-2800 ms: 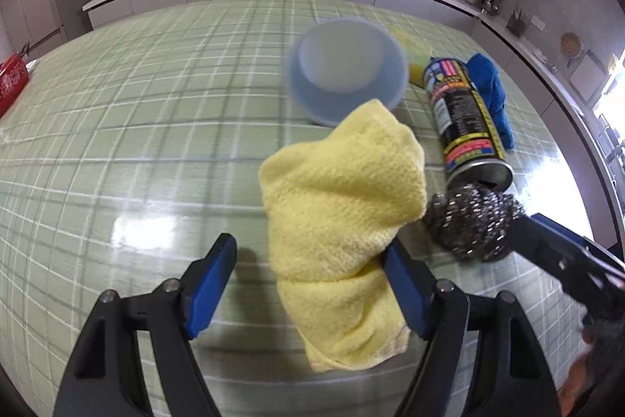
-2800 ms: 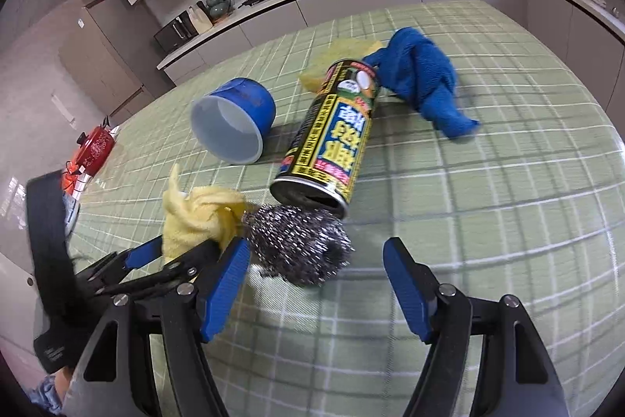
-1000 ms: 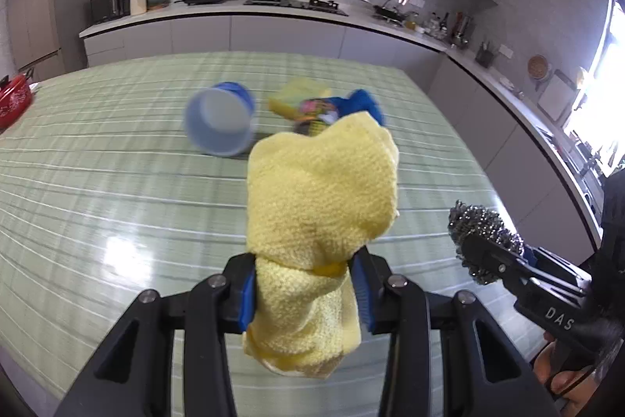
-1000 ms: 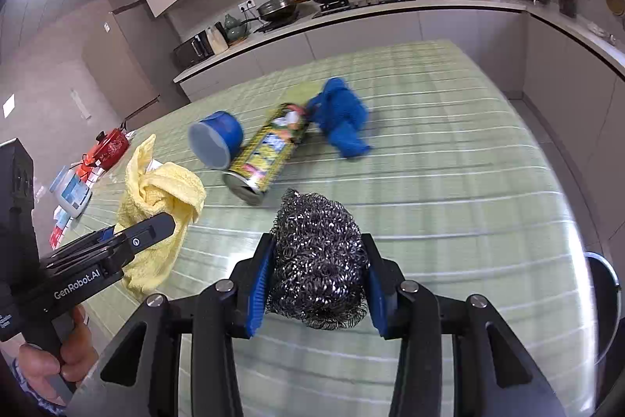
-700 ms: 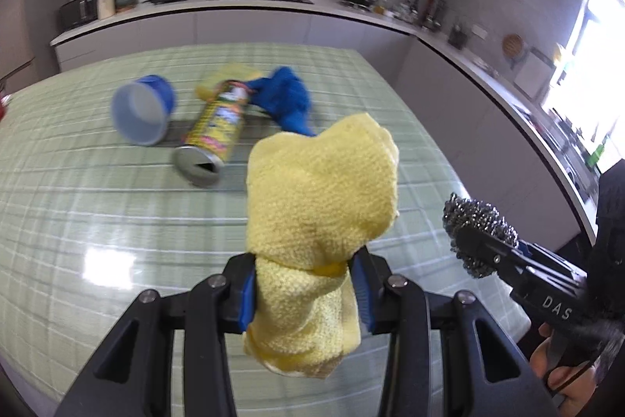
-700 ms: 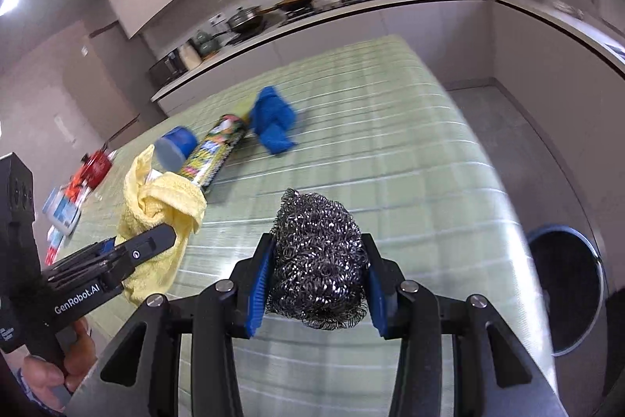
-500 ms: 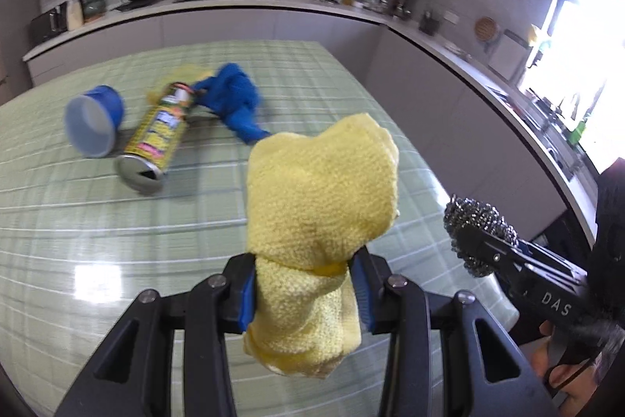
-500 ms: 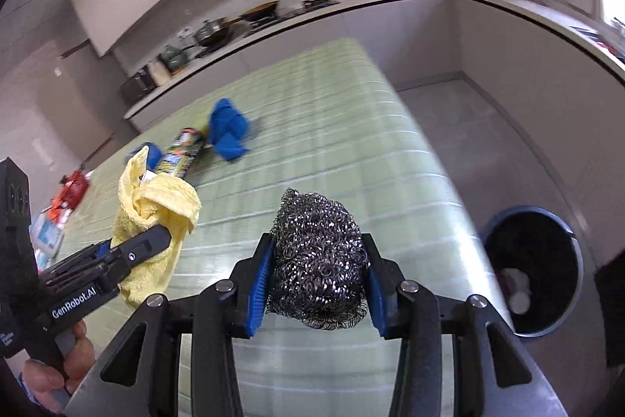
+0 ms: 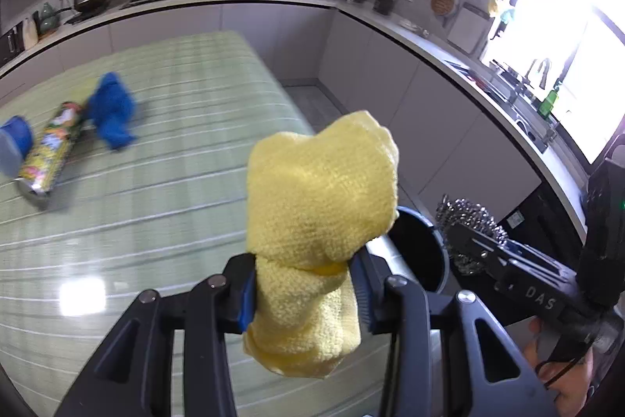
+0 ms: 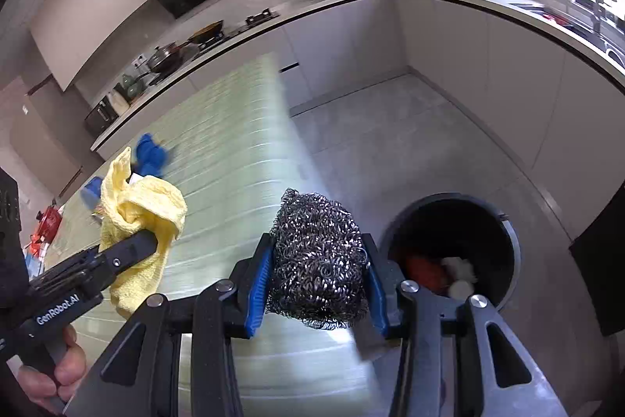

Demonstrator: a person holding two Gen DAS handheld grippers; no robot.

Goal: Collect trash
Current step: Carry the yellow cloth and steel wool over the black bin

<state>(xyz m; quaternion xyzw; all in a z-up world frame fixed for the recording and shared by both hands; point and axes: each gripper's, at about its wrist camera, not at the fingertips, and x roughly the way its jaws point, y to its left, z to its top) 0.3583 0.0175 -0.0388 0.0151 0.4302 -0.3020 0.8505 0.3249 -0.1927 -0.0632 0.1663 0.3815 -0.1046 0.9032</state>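
Cloth, yellow and bunched (image 9: 318, 206), clamped between the blue pads of the left gripper (image 9: 304, 294), its upper fold bulging above the jaws and its lower end hanging below them. Steel-wool scourer (image 10: 318, 260) pinched between the blue pads of the right gripper (image 10: 318, 286), jaws narrowed onto it from both sides. Both loads carried off the edge of the green checked table (image 9: 164, 182), beside a round dark trash bin (image 10: 508, 233) standing on the grey floor. Inside the bin, something orange-red and some white scraps at the bottom. In the right wrist view, bin just right of and below the scourer; in the left wrist view, bin rim (image 9: 439, 249) peeking out between the cloth and the scourer. Left on the table, well apart from the grippers: a blue cloth (image 9: 111, 110), a spray can (image 9: 52, 153) lying on its side touching it, and a blue cup (image 9: 13, 147) on its side next to the can, all blurred. A hand (image 10: 58, 370) around the left gripper's handle at the lower left of the right wrist view.
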